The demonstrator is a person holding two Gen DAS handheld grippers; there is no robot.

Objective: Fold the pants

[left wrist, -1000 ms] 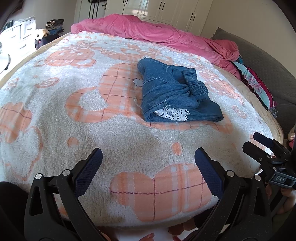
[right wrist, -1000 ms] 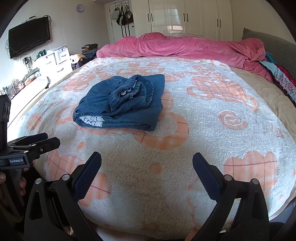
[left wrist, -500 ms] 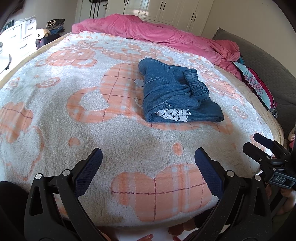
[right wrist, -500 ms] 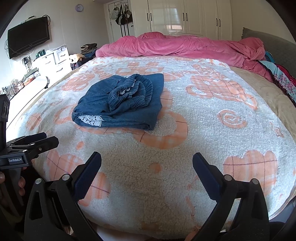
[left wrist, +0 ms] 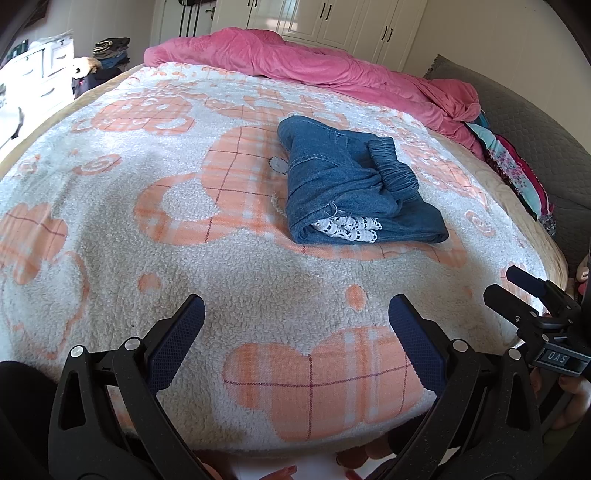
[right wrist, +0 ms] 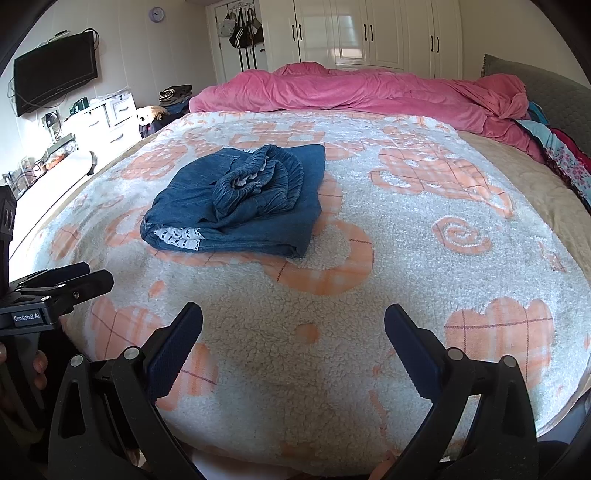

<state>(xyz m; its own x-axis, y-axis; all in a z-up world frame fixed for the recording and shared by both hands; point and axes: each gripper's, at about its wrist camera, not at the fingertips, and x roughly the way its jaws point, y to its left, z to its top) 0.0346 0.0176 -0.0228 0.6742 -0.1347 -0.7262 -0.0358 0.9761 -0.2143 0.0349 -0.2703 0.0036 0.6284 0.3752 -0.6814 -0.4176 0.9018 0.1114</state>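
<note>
On the bed: white fleece blanket (left wrist: 110,206) with orange plaid shapes, spread flat
Pants: blue denim pants (left wrist: 354,184) folded into a compact bundle, elastic waistband bunched on top, white lace trim at the near edge, lying on the blanket toward its middle
Left gripper (left wrist: 295,325): jaws wide apart, holding nothing, above the near blanket edge, well apart from the pants
Right gripper (right wrist: 293,332): jaws wide apart, holding nothing, near the blanket's edge
Behind: pink duvet (right wrist: 369,92) heaped at the far side, white wardrobe (right wrist: 369,33) beyond
</note>
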